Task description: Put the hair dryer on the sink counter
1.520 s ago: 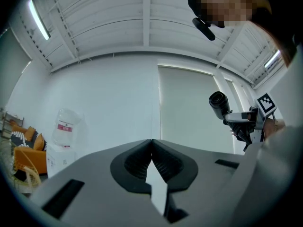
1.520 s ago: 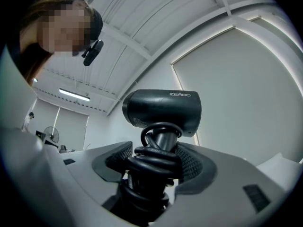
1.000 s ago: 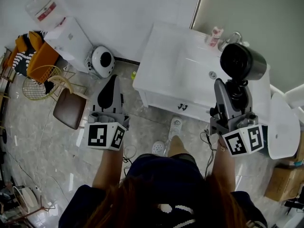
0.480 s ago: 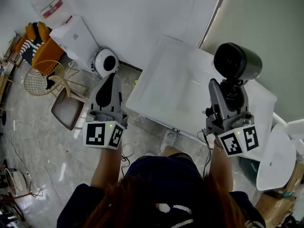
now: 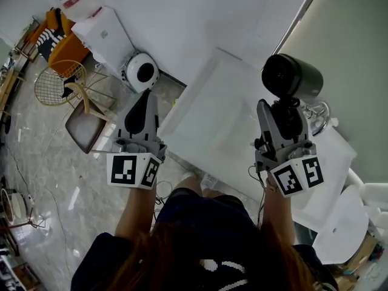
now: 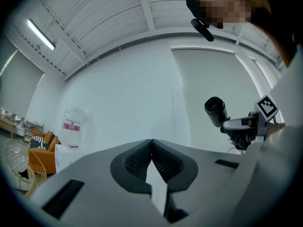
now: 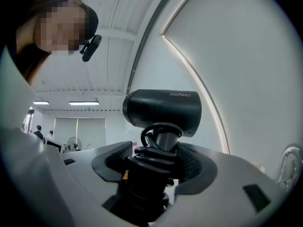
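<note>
Dryer [image 5: 291,77] is held up in the air over the white counter [image 5: 209,117], not touching it, its black barrel lying crosswise above its handle; the right gripper [image 5: 284,119] has its fingers clamped on that handle, round which the cord [image 7: 150,161] is wound in loops; a faucet [image 5: 316,117] stands just to the right of the dryer in the head view; the left gripper [image 5: 145,105] hangs over the counter's left edge, its fingers pressed together with nothing between them; a round white appliance [image 5: 140,73] sits on the floor near the wall.
</note>
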A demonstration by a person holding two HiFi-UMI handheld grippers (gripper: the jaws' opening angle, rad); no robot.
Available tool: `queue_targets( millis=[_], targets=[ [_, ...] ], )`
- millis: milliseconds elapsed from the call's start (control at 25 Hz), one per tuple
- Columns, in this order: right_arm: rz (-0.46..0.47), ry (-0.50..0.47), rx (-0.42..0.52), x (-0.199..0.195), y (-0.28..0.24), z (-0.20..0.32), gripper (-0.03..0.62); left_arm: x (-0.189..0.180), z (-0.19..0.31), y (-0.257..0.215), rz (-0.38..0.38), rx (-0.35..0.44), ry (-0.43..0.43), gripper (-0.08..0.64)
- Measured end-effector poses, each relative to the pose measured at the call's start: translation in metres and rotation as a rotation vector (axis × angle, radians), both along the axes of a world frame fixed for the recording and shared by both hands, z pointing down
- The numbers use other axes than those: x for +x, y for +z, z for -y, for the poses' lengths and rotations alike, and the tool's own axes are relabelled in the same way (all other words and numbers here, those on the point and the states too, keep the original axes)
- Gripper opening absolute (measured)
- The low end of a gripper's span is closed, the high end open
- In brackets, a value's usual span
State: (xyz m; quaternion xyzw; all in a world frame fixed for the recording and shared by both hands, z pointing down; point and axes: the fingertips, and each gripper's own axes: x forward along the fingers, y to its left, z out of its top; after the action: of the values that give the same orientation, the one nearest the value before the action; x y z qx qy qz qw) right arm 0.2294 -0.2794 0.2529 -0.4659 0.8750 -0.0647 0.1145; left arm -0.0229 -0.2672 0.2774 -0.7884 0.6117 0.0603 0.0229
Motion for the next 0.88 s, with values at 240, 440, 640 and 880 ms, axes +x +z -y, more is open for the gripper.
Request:
queue_targets(
  millis=[240, 440, 640, 880],
  targets=[
    [-0.021, -0.009, -0.126, -0.021, 0.047, 0.037, 0.296, -0.008, 0.024, 0.012, -0.006, -0.028, -0.006, 0.018],
    [-0.057, -0.006, -0.243, -0.046, 0.093, 0.064, 0.296, -0.016, 0.053, 0.026, -0.013, -0.055, 0.024, 0.018],
    [-0.098, 0.006, -0.414, -0.073, 0.167, 0.096, 0.296, -0.031, 0.078, 0.043, -0.021, -0.088, 0.047, 0.018],
    [-0.162, -0.003, -0.607, -0.110, 0.260, 0.109, 0.296, -0.054, 0.103, 0.068, -0.026, -0.139, 0.057, 0.018]
  ],
)
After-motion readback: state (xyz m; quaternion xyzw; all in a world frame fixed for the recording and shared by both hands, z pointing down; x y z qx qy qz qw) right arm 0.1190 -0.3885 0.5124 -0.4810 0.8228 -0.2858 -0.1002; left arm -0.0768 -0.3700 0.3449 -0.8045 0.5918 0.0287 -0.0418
